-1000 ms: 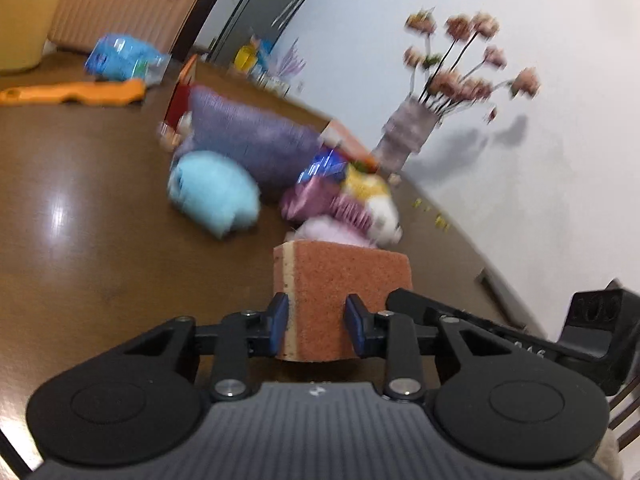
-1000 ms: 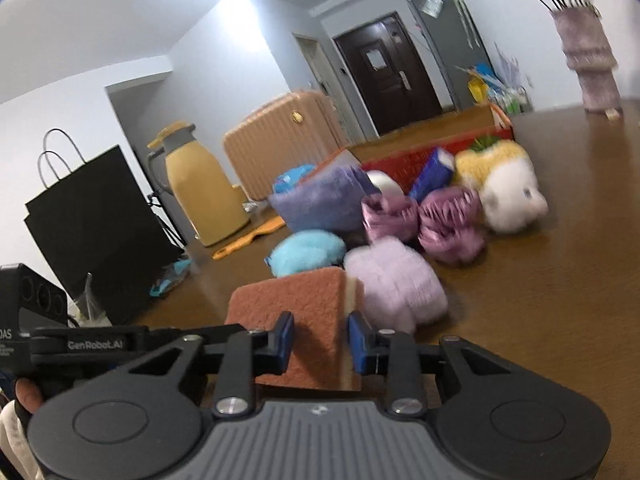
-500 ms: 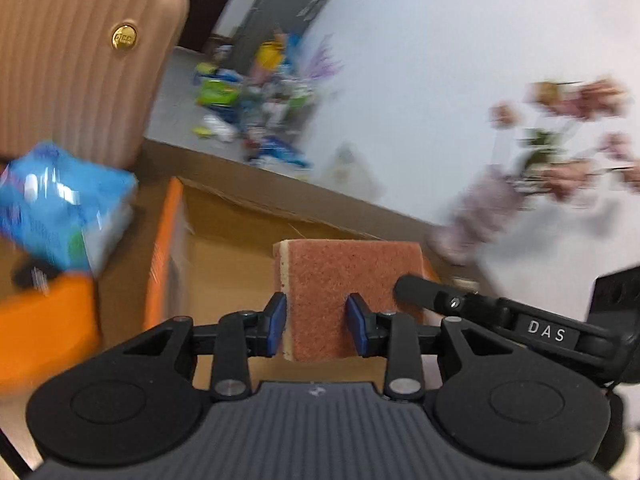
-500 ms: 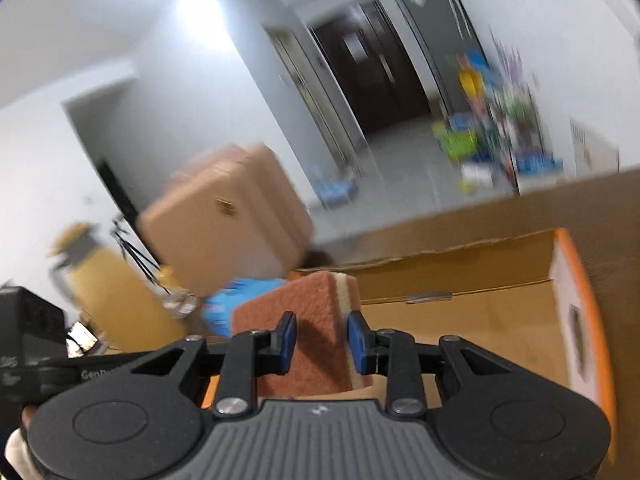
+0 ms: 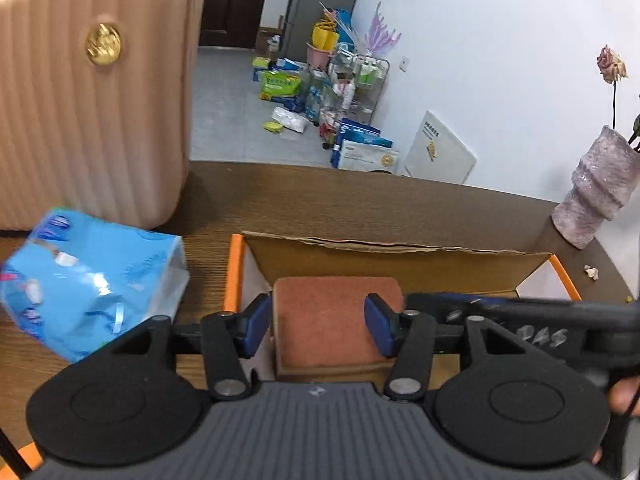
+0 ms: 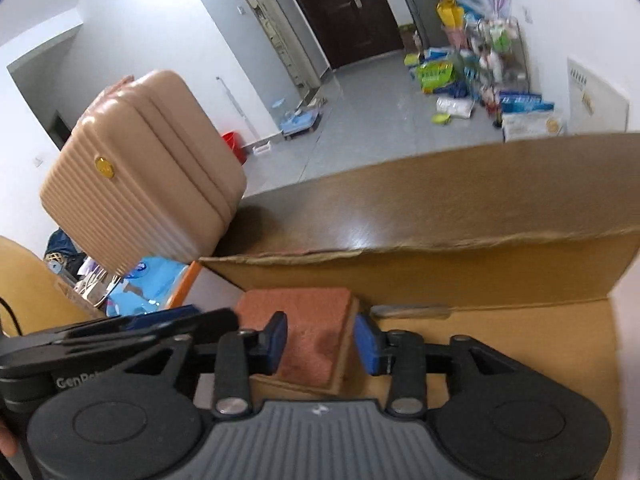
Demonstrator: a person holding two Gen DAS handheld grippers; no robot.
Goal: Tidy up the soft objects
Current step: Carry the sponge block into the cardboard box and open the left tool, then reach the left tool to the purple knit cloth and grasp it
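We saw the left hand-held gripper (image 5: 316, 322) opening, its blue pads clear of the rust-orange rectangular scouring sponge (image 5: 334, 318) lying between them. The right hand-held gripper (image 6: 320, 344) was opening too, astride the same sponge (image 6: 310, 340). The sponge lay inside the open brown cardboard box (image 5: 392, 258) on the dark wooden worktop (image 5: 360, 204).

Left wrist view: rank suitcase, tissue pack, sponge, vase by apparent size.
1. suitcase
2. tissue pack
3. sponge and vase: look alike, not ranked.
The sponge sits nearest the camera, so true sizes are unsure.
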